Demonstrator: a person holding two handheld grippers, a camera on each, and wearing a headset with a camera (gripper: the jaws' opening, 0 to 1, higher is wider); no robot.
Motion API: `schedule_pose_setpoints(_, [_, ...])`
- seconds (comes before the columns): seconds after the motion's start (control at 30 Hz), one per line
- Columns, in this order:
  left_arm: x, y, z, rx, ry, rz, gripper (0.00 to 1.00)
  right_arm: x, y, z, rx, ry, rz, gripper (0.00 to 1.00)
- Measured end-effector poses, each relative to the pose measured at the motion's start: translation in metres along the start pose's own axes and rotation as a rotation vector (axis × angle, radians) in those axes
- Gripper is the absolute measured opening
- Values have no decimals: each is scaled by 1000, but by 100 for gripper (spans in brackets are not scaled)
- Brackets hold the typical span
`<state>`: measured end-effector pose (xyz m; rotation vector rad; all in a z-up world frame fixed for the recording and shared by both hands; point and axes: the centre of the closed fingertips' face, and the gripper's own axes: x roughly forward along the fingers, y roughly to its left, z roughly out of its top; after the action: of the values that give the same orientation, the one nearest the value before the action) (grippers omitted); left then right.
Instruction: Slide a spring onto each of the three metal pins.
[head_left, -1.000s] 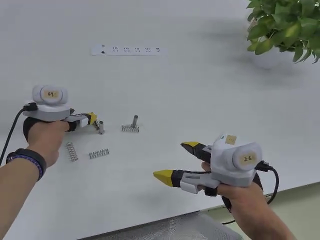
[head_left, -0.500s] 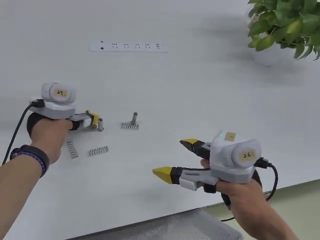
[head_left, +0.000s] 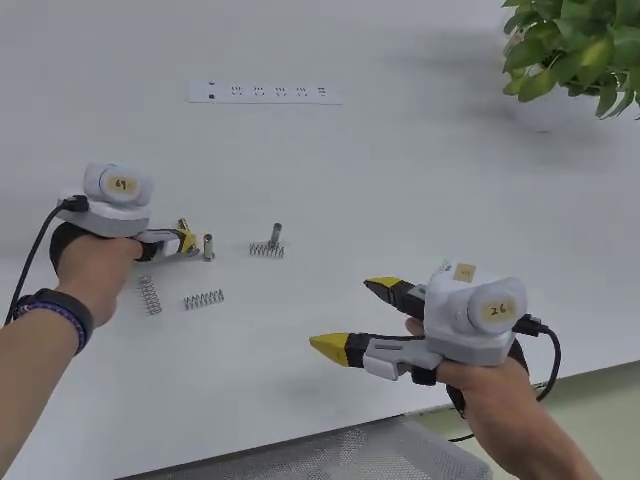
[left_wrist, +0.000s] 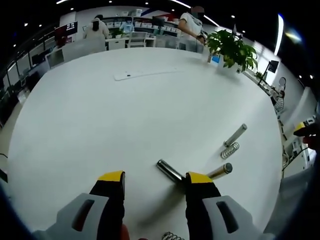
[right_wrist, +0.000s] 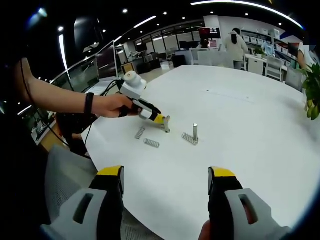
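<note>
Jaws spread, we held the left hand-held gripper (head_left: 187, 240) beside a metal pin (head_left: 208, 246), the right hand-held gripper (head_left: 356, 317) likewise wide.

Bright, even overhead light washes the white tabletop (head_left: 400, 160) almost flat; the plant (head_left: 575, 45) casts a soft shadow at its far right corner. Both gripper views bend strongly toward their edges; ceiling strips (right_wrist: 62, 52) glare there.
</note>
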<state>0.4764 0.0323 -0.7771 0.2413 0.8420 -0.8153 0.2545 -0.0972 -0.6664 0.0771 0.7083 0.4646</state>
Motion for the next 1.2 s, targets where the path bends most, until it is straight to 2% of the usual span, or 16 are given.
schedule_pose_setpoints(0.13, [-3,0,-2,-1,10,5,43,-2,-1,0,1,-2,-4,67])
schedule_pose_setpoints(0.33, [-4,3,1,-21,2,15,40,-4,-2,-2,4,-1,-9,67])
schedule_pose_setpoints(0.5, [-3,4,-2,-65,9,31,33,-4,-2,-2,6,-1,-9,67])
schedule_pose_setpoints(0.57, [-3,4,-1,-71,3,31,27,-4,-2,-1,5,0,-9,66])
schedule_pose_setpoints(0.77, [-3,11,-2,-56,12,65,15,-4,-2,-2,5,-1,-7,65])
schedule_pose_setpoints(0.87, [-5,15,-6,-36,31,87,6,-4,-2,-3,4,1,-7,64])
schedule_pose_setpoints(1.2, [-1,21,-2,-58,43,95,2,-2,0,-2,1,0,-1,63])
